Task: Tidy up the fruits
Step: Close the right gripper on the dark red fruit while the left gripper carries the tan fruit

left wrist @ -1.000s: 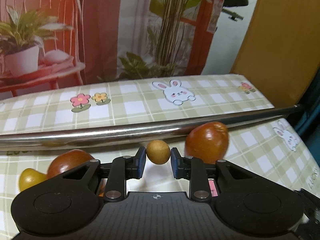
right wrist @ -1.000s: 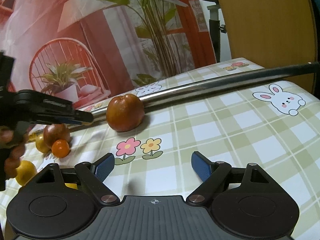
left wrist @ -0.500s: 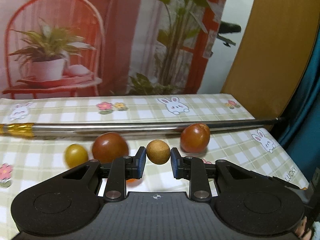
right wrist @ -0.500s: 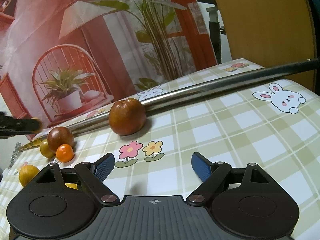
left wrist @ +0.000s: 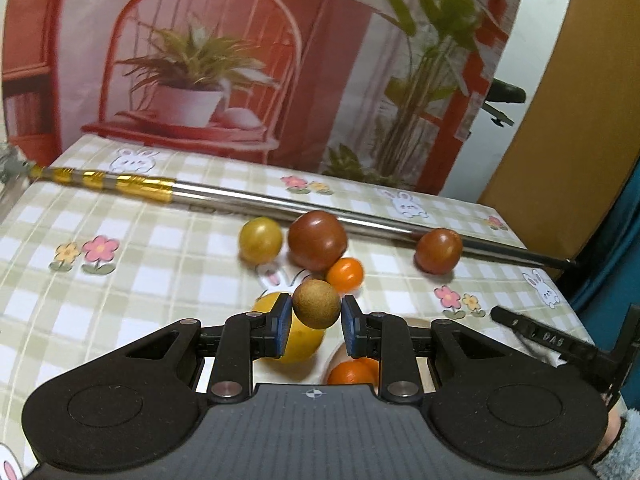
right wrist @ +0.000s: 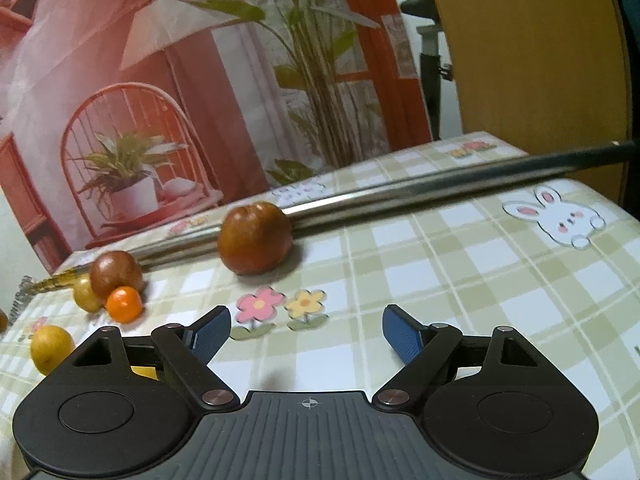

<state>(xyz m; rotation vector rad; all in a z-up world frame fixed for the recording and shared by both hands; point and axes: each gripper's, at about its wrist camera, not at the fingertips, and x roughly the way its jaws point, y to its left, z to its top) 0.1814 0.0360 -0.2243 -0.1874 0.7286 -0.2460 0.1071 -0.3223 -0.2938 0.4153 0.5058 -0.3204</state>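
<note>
A checked tablecloth [left wrist: 168, 280] fills the lower half of both views, crossed from upper left to right by a long metal rod [left wrist: 256, 198]. In the left wrist view the fruits cluster at centre: a large brown-red fruit [left wrist: 317, 240] beside a yellow-green one [left wrist: 260, 239], a second brown-red fruit [left wrist: 438, 250] further right against the rod, a small orange [left wrist: 345, 275], and a yellow fruit [left wrist: 296, 340] low down, partly hidden by the fingers. Below centre the left gripper [left wrist: 316, 322] has its jaws narrowed onto a small tan ball-shaped fruit [left wrist: 316, 309], held clear above the cloth. The right gripper [right wrist: 306, 330] hangs with jaws spread wide and nothing between them.

The carry looks under way; the drop spot is not evident — perhaps the pale rim at lower centre, too hidden to tell. The fruit is round and hard, so I would keep the squeeze steady, lower it until it touches down — then release, lest it roll.
</note>
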